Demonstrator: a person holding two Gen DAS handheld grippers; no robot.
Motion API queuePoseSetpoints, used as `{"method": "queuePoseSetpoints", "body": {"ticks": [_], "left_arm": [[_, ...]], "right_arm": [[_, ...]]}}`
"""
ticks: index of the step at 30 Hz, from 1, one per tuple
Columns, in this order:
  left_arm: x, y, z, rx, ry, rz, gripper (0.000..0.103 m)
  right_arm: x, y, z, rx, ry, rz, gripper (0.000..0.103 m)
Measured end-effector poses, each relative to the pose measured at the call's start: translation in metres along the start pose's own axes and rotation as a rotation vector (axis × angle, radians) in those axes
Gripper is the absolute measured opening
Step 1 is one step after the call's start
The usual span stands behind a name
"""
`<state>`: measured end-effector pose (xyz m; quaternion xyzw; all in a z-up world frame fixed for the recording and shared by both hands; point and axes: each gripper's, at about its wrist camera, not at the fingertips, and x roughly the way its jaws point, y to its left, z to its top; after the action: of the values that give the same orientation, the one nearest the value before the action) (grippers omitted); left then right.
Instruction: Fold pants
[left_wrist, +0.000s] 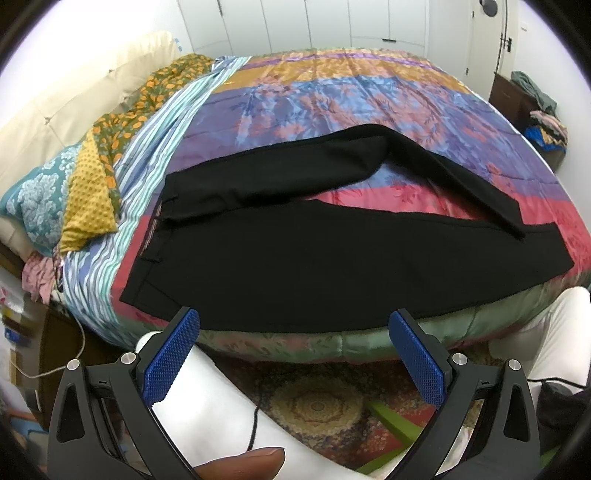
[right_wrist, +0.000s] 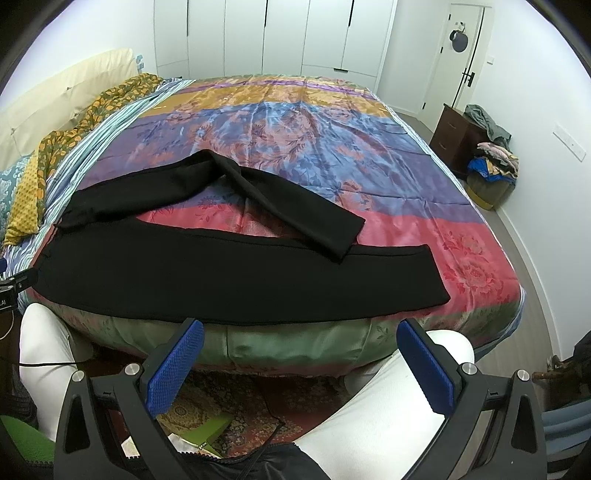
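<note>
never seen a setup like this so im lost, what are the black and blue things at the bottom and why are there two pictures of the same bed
There is no robot here. A person holds a handheld gripper in each hand, and each gripper carries a wide-angle camera looking forward along its two fingers. So the two pictures show one moment from two spots: the first from the left gripper, the second from the right gripper. The black frames with blue ridged pads are those fingers.

Both grippers are open and hold nothing. They hover just short of the near edge of the bed.

On the colourful bedspread lie black pants, spread out with the waist toward the left. One leg runs straight along the near edge; the other bends back so its end lies across the first. The white shapes below are the person's legs.
</note>
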<state>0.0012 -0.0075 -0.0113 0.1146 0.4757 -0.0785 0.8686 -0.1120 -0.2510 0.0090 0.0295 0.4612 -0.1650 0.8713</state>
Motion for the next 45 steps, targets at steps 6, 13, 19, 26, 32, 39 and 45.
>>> {"method": "queuePoseSetpoints", "body": {"ticks": [6,13,19,26,32,39,45], "left_arm": [[-0.0029,-0.0009,-0.0016,0.009,-0.008,0.006,0.102],[-0.0012,0.0006,-0.0009,0.005,0.002,0.002,0.102],[-0.0003,-0.001,-0.0003,0.01,0.005,0.003,0.102],[-0.0004,-0.001,-0.0008,0.014,0.004,0.006,0.102],[-0.0004,-0.0017,-0.0007,0.014,0.005,0.005,0.102],[0.0002,-0.0024,-0.0007,0.015,0.006,0.006,0.102],[-0.0001,-0.0045,-0.0005,0.015,0.005,0.008,0.102]], "right_arm": [[0.0024,-0.0018,-0.0021,0.012,-0.001,0.003,0.103],[0.0022,0.0016,-0.0029,-0.01,-0.003,0.002,0.103],[0.0028,0.0021,-0.0038,-0.009,-0.002,0.006,0.103],[0.0037,0.0005,-0.0035,0.003,-0.011,0.03,0.103],[0.0043,0.0002,-0.0029,0.006,-0.006,0.036,0.103],[0.0041,0.0036,-0.0033,-0.001,0.0,0.035,0.103],[0.0041,0.0042,-0.0029,-0.001,0.0,0.036,0.103]]}}
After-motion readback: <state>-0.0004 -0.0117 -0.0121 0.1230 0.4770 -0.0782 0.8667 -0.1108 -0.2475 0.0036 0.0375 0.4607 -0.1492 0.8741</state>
